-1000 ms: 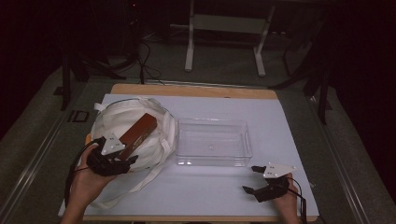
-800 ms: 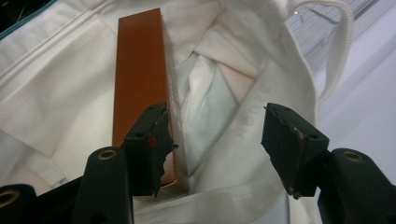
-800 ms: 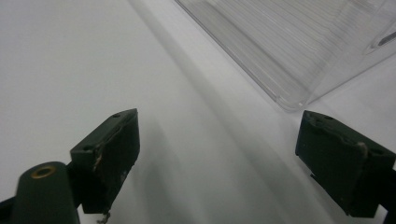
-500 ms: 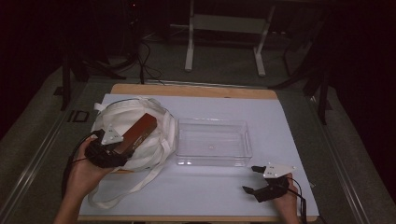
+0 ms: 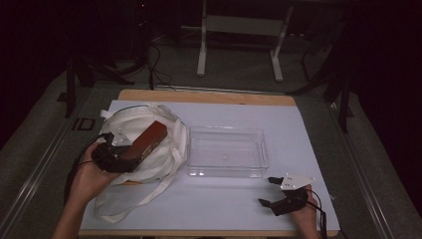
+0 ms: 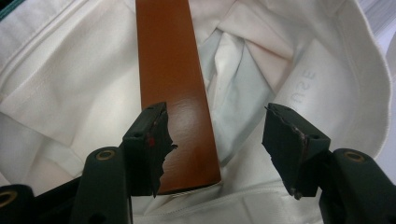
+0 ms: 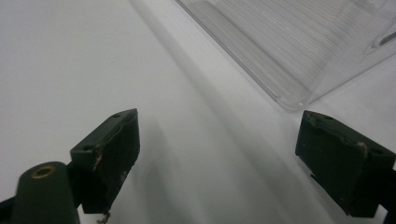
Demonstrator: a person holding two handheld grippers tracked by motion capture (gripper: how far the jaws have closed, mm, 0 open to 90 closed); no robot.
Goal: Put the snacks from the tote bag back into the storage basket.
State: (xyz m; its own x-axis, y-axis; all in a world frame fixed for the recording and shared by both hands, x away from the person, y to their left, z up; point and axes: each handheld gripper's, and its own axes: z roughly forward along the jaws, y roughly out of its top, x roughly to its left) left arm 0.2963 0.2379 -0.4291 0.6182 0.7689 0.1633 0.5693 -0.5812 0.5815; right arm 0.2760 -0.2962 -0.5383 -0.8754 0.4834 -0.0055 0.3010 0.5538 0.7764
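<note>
A long brown block (image 5: 148, 140) lies tilted in the mouth of a white cloth bag (image 5: 166, 149) at the table's left. My left gripper (image 5: 126, 152) is at the block's near end, held by a hand. In the left gripper view the jaws of the left gripper (image 6: 217, 140) stand open. One fingertip (image 6: 152, 135) overlaps the edge of the brown block (image 6: 170, 79), and the other hangs over the bag's white cloth (image 6: 70, 93). My right gripper (image 5: 266, 190) rests open near the front right, with nothing in it.
A clear plastic tray (image 5: 259, 162), with nothing in it, sits at the table's middle, between the bag and the right gripper. Its near corner (image 7: 289, 60) is just beyond my right gripper (image 7: 219, 154). A pale sheet (image 5: 298, 124) covers the table. The bag's straps (image 5: 144, 196) trail toward the front edge.
My left gripper has crept a little farther from the person, along the brown block, and the hand has followed. The right gripper has stayed put.
</note>
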